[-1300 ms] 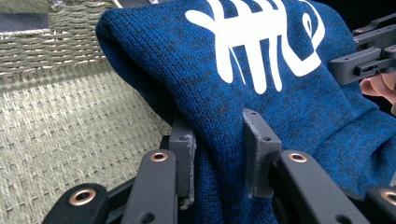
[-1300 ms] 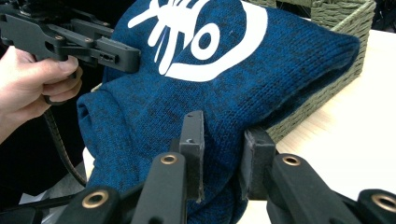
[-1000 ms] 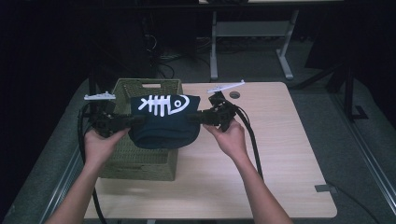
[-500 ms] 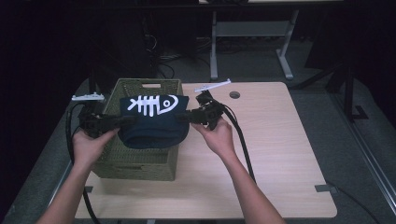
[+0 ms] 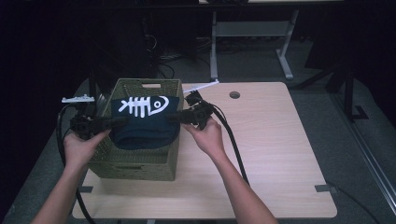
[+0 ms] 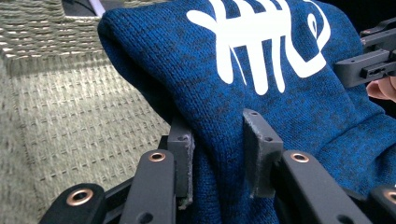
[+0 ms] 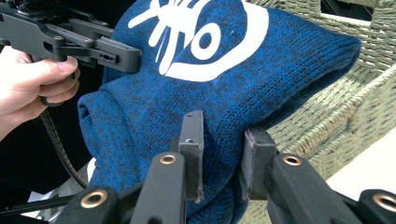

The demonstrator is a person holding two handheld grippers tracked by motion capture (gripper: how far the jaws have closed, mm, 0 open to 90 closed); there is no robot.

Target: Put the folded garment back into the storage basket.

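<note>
Both grippers, left [image 6: 217, 156] and right [image 7: 222, 158], grip your sweater [image 5: 144, 123] above the basket [image 5: 135, 163]; lower it in.

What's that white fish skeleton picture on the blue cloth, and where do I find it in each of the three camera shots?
High view: the white fish-bone print sits left of centre, on the blue knit cloth held over the woven basket.
Left gripper view: top, right of centre, above the jaws clamping the cloth.
Right gripper view: top centre.
Shared landmark: the basket's woven wall, behind the cloth in all three.
</note>
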